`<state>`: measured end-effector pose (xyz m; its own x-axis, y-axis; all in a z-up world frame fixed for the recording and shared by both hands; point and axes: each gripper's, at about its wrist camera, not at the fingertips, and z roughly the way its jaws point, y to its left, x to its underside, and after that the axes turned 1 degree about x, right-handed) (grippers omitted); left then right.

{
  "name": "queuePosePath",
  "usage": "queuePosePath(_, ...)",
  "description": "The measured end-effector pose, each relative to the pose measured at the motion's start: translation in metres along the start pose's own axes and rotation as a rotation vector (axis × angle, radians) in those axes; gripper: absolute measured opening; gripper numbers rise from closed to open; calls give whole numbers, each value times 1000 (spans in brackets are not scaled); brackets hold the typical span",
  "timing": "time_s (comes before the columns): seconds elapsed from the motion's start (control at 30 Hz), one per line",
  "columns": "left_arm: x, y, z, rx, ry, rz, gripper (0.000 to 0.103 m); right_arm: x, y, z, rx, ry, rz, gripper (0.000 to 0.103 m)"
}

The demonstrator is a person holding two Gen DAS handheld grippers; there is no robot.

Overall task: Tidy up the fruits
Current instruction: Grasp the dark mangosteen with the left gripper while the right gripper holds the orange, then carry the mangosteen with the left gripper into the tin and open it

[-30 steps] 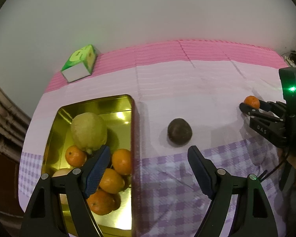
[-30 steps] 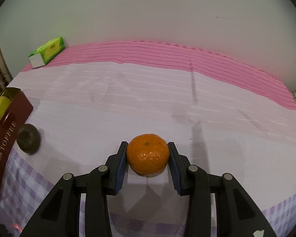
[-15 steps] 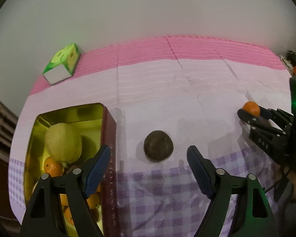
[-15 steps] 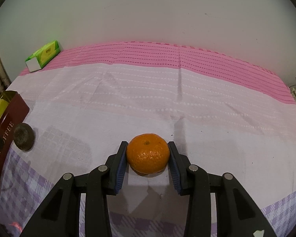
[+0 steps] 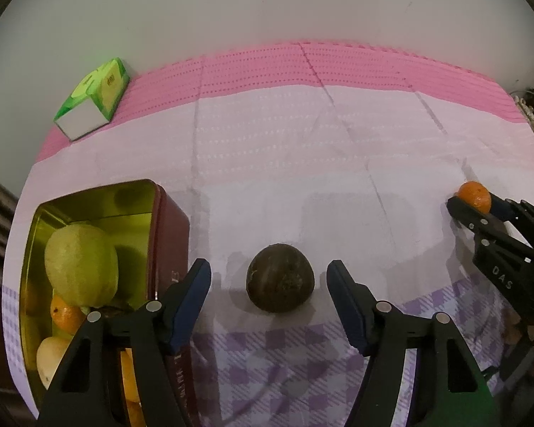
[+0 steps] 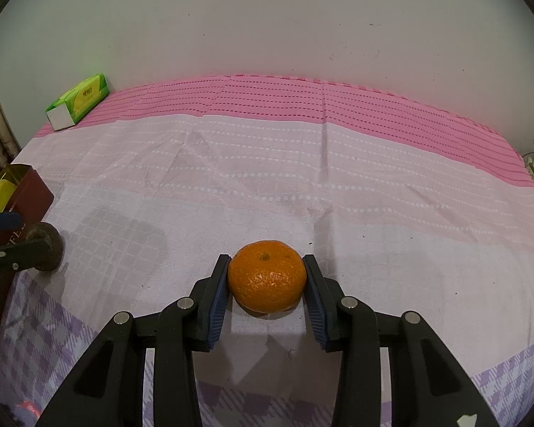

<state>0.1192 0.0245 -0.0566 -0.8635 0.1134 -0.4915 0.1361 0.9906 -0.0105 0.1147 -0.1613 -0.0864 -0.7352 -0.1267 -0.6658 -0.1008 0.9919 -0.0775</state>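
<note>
Behind wide left jaws, tin [image 5: 153, 192] half hidden, dark fruit [image 5: 280, 282] between; right jaws around mandarin [image 6: 267, 281].

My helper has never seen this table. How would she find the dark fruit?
Start at the gold-lined tin on the cloth's left. Just right of it, between the left claw fingers, sits the dark fruit: brown-black, round, alone on the cloth.

Home table: tablecloth [image 6: 302, 178] (pink-striped), tissue box [image 6: 78, 106].
</note>
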Motion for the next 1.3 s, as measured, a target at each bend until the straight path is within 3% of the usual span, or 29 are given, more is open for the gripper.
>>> queuePosePath(0.33, 3, -2, 13, -4, 15, -6, 54, 0, 0, 0, 0, 0, 0, 38)
queuePosePath(0.47, 3, -7, 12, 9, 9, 8, 43, 0, 0, 0, 0, 0, 1, 38)
queuePosePath(1.3, 16, -11, -29, 52, -41, 29, 43, 0, 0, 0, 1, -1, 1, 38)
